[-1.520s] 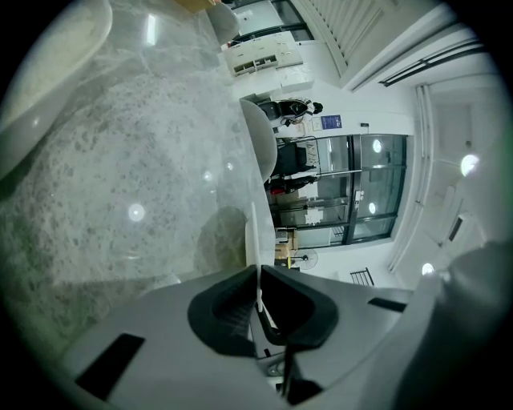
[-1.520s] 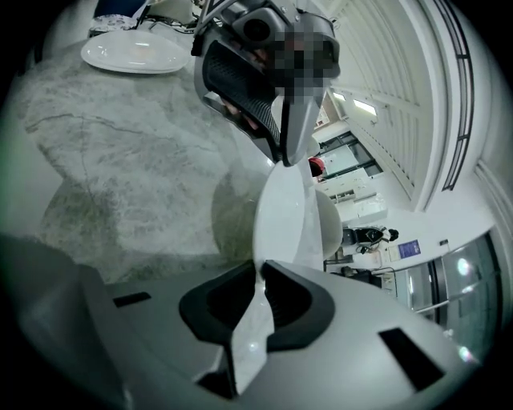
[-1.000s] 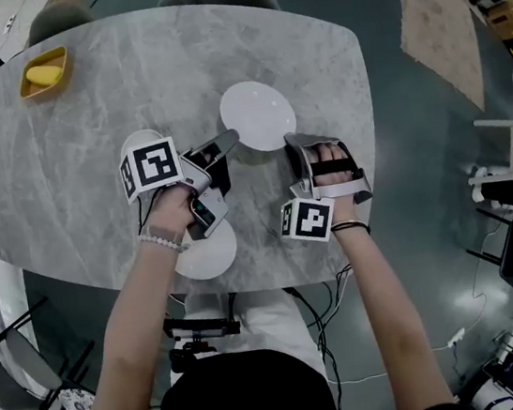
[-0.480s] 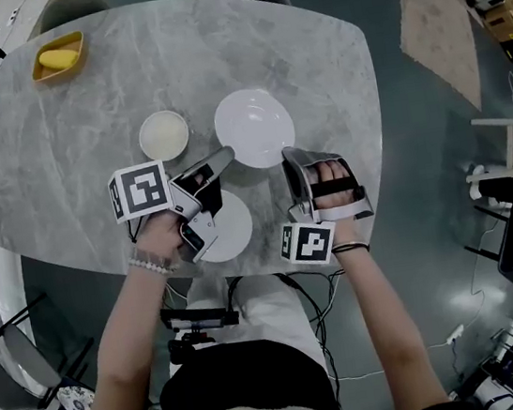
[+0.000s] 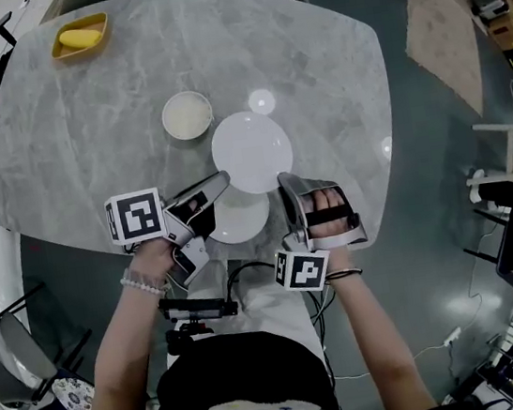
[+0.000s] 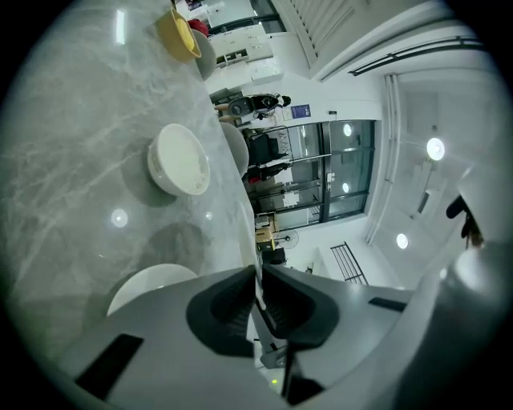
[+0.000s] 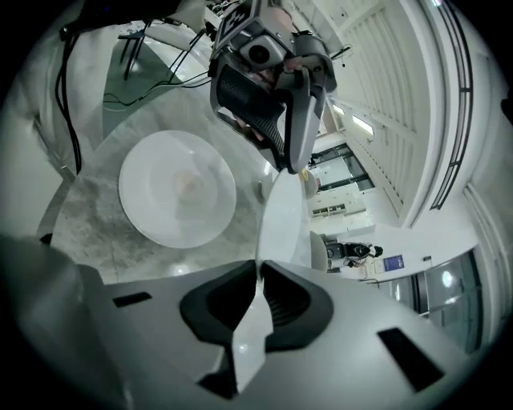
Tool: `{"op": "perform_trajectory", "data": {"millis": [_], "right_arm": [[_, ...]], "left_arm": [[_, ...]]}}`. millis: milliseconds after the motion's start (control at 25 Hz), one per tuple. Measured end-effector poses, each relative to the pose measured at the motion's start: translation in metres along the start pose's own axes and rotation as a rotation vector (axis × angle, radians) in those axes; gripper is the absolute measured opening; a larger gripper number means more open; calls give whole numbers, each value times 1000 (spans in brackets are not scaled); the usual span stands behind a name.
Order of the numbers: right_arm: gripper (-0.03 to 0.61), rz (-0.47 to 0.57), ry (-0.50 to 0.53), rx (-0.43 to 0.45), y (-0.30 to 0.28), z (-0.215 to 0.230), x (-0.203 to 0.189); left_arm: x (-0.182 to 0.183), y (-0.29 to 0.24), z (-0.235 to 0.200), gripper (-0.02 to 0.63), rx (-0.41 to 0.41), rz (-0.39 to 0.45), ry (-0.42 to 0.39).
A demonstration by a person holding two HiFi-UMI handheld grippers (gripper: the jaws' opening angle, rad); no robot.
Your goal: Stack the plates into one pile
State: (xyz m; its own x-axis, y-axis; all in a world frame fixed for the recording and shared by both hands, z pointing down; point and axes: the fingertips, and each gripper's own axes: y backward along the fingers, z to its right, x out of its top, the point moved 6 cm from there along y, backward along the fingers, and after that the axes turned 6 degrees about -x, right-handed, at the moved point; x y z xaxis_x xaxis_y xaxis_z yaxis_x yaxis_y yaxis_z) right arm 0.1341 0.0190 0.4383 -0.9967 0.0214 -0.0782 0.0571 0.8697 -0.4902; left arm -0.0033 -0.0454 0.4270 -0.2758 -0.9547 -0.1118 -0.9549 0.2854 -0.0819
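**A:** Both hands on one piece here; the left gripper (image 5: 222, 176) and the right gripper (image 5: 281, 180) are each pinched almost fully closed on the thin rim of the large white round plate (image 5: 250, 148); the left has its near-left edge, the right its near-right edge.

**B:** And it looks to be up off the grey marble table (image 5: 87, 147); the right gripper view has that rim edge-on, running away from the pads.

**A:** The score so far? Nothing piled, I'd say; the smaller white plate (image 5: 240, 221) lies flat just on the person's side of the large plate, rims meeting in the head view; the small cream-coloured dish (image 5: 187, 115) sits alone just beyond the large plate, to the left.

**B:** So all the stacking is left to do; one plate in hand, two lying single; a wide plate on a narrow one would likely make a wobbly pile, so the order matters.

**A:** The yellow dish (image 5: 79, 37) with something yellow in it, far beyond the large plate to the left, looks like a bystander.

**B:** Room? Plenty of bare marble beyond and to the right of the large plate; tight on the person's side, where the smaller plate sits right at the table's edge with a gripper either side; a low set-down there could nudge it toward the drop.
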Motion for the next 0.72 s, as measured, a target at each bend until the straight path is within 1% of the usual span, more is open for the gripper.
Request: {"op": "perform_trajectory", "data": {"millis": [120, 200, 240, 360, 600, 720], "right_arm": [[32, 12, 22, 16, 12, -11, 13], [32, 19, 37, 25, 19, -16, 22], [32, 22, 46, 30, 22, -19, 26], [32, 29, 69, 47, 30, -27, 33], [32, 34, 104, 93, 41, -48, 43], [32, 41, 120, 113, 48, -57, 49]], "left_arm": [[-12, 18, -5, 32, 5, -3, 18], [-21, 27, -5, 32, -13, 8, 60], [-24, 32, -7, 32, -9, 8, 63], [-32, 46, -17, 32, 35, -13, 23], [-47, 59, -31, 32, 46, -35, 56], [-55, 67, -37, 34, 60, -61, 69]]}}
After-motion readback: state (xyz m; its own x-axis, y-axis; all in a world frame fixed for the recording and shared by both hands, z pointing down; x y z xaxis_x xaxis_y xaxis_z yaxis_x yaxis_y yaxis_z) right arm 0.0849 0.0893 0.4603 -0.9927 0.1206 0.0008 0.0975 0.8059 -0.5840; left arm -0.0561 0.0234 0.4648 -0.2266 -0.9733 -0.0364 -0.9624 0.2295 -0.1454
